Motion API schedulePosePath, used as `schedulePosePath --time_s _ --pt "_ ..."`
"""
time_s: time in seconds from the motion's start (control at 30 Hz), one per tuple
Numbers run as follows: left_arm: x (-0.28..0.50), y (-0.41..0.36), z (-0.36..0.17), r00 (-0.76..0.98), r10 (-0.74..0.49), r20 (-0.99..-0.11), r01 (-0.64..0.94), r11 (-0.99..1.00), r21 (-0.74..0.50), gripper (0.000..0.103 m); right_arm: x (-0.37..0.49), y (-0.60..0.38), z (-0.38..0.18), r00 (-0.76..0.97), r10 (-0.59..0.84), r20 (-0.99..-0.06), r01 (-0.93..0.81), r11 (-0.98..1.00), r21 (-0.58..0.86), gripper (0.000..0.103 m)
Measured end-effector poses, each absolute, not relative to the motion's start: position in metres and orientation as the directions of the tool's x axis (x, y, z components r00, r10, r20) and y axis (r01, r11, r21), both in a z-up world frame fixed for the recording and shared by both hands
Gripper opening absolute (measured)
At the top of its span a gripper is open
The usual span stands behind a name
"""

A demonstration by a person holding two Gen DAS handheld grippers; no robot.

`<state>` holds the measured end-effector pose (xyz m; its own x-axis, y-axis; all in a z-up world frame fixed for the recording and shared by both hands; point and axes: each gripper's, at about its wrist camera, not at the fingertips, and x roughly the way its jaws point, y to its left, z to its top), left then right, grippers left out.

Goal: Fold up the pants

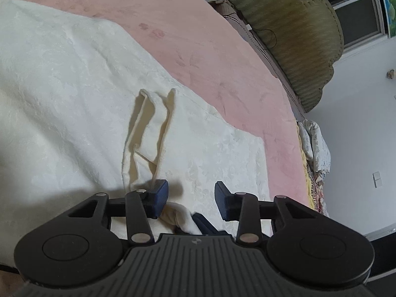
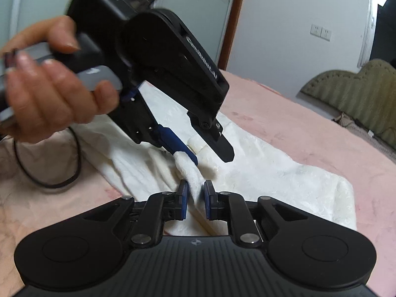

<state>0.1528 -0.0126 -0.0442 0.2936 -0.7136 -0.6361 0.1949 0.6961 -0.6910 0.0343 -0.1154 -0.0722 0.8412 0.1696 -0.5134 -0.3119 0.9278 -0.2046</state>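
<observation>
Across most of both views, a bed under a pink cover, with an olive padded headboard at the far end. Spread flat over the bed, the cream pants, with a narrow folded strip standing proud of the middle and one edge near the pink border.

Early in the fold, by the look of it: hold being taken on a gathered edge, nothing doubled over yet.

Held in a hand, the left gripper slanting down to the cloth, with a black cable looping beneath the wrist. Fingers apart and not clamped: a bunched twist of fabric touching the tip of the blue one, the other clear of it.

Just beside it, the right gripper, fingers drawn nearly together and pinching a raised ridge of the pants between the pads.

Next, probably: close the left fingers on that bunch. Then lift both grips together and carry the edge over, keeping it taut and level. Otherwise likely to sag or slip out of the looser side.
</observation>
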Motion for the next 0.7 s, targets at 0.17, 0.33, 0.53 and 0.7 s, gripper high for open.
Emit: schedulePosePath --time_s 0.17,0.33,0.53,0.7 --pt "0.148 -0.005 -0.036 0.363 -0.679 -0.638 0.202 0.726 -0.657 0.061 0.039 -0.128 -0.071 0.855 0.204 -0.476 -0.296 0.947 -0.126 0.009" --pt "0.157 -0.003 -0.039 0.308 -0.747 -0.589 0.17 0.653 -0.738 0.072 0.034 -0.175 -0.057 0.872 0.27 -0.408 -0.232 0.963 0.14 0.008" --pt "0.171 -0.024 -0.059 0.271 -0.751 -0.602 0.105 0.645 -0.757 0.028 0.025 -0.174 -0.055 0.845 0.341 -0.413 -0.306 0.94 0.15 0.009" --pt "0.166 -0.014 -0.062 0.327 -0.716 -0.617 0.131 0.68 -0.721 0.001 0.006 -0.188 -0.047 0.851 0.382 -0.36 -0.349 0.924 0.156 0.009"
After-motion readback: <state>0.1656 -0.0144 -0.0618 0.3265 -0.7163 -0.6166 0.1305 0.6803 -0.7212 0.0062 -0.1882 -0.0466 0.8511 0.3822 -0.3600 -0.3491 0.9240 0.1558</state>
